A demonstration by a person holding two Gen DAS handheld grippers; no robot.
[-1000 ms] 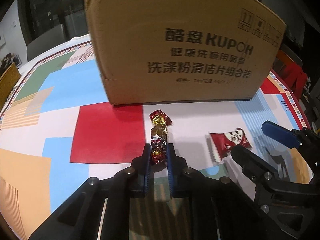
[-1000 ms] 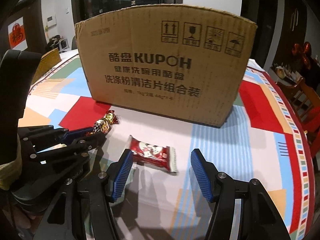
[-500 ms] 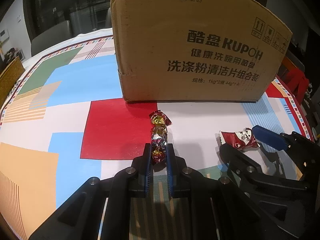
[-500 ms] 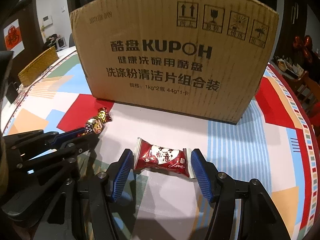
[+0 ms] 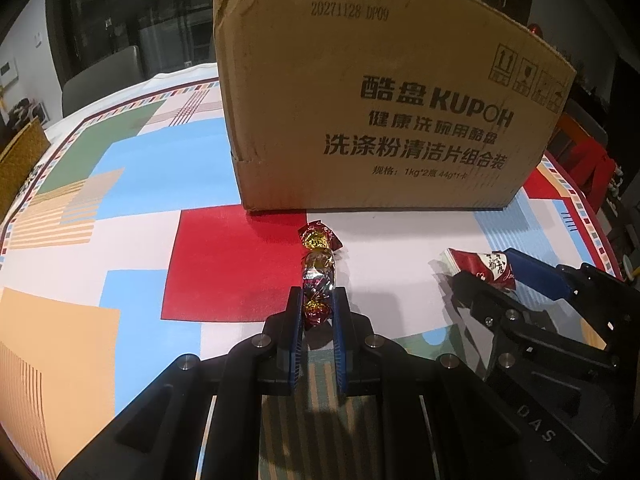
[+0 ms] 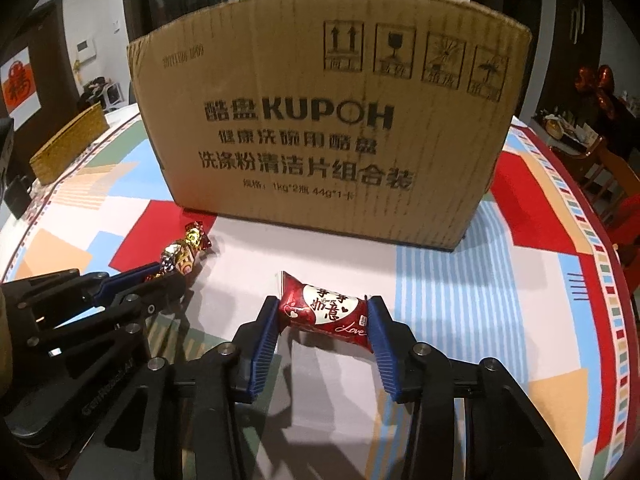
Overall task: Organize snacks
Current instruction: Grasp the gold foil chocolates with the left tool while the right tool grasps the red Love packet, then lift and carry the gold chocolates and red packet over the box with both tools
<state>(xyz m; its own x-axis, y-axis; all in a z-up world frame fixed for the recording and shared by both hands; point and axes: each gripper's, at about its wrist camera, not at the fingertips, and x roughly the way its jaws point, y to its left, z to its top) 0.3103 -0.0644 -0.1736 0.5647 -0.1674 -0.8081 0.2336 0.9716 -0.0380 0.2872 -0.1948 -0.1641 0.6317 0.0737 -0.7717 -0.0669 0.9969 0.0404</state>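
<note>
A string of foil-wrapped candies (image 5: 318, 256) lies on the patterned tablecloth in front of a big cardboard box (image 5: 380, 100). My left gripper (image 5: 316, 296) is shut on the string's near end; the rest trails toward the box. To its right, a red snack packet (image 6: 316, 304) with a white heart label sits crosswise between the blue pads of my right gripper (image 6: 323, 318). Its jaws are closing, and both pads touch the packet's ends. The right wrist view also shows the left gripper (image 6: 160, 276) with the candies (image 6: 184, 252), and the box (image 6: 320, 120) behind.
The tablecloth (image 5: 120, 184) has coloured blocks and a striped border. A woven basket (image 6: 68, 144) stands at the far left edge. A grey chair (image 5: 104, 76) is behind the table, and a wooden chair (image 6: 612, 176) is off the right edge.
My right gripper moved forward until the red packet lay between its pads, then its jaws narrowed onto the packet's ends. The left gripper kept its hold on the candy string.
</note>
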